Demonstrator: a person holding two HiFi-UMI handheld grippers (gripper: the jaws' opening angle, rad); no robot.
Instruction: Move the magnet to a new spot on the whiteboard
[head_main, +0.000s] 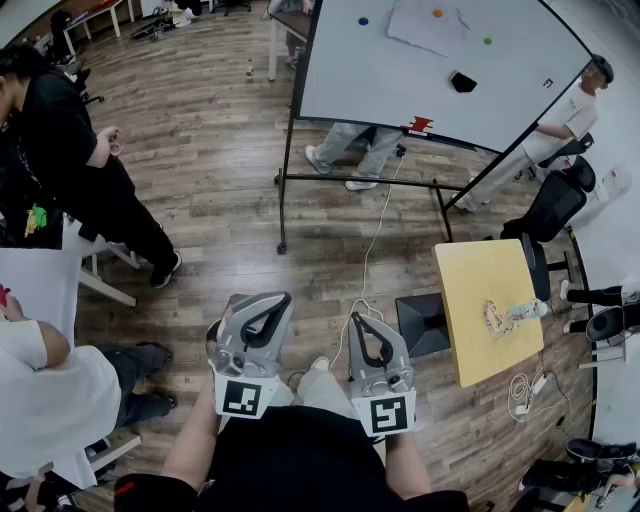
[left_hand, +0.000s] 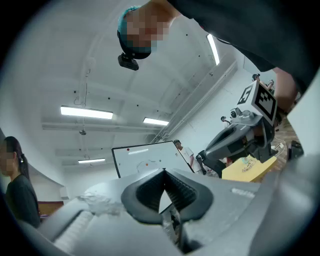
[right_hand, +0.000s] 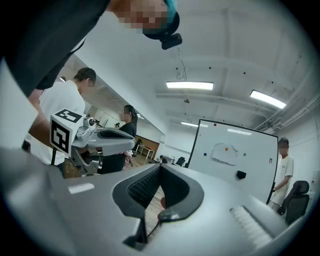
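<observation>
The whiteboard (head_main: 400, 70) stands on a wheeled frame across the room, far from both grippers. On it are a blue magnet (head_main: 363, 20), an orange magnet (head_main: 437, 14) on a sheet of paper, a green magnet (head_main: 487, 41) and a black eraser (head_main: 462, 81). My left gripper (head_main: 268, 300) and right gripper (head_main: 362, 322) are held side by side close to my body, both shut with nothing between the jaws. In the right gripper view the whiteboard (right_hand: 235, 150) shows the same magnets, small and distant. The whiteboard (left_hand: 150, 157) is also far off in the left gripper view.
A small yellow table (head_main: 490, 305) stands to the right, a black office chair (head_main: 555, 200) beyond it. A person in white (head_main: 560, 125) stands by the board's right edge; legs (head_main: 345, 150) show behind it. People sit at the left (head_main: 70, 160). A cable (head_main: 372, 250) runs across the wooden floor.
</observation>
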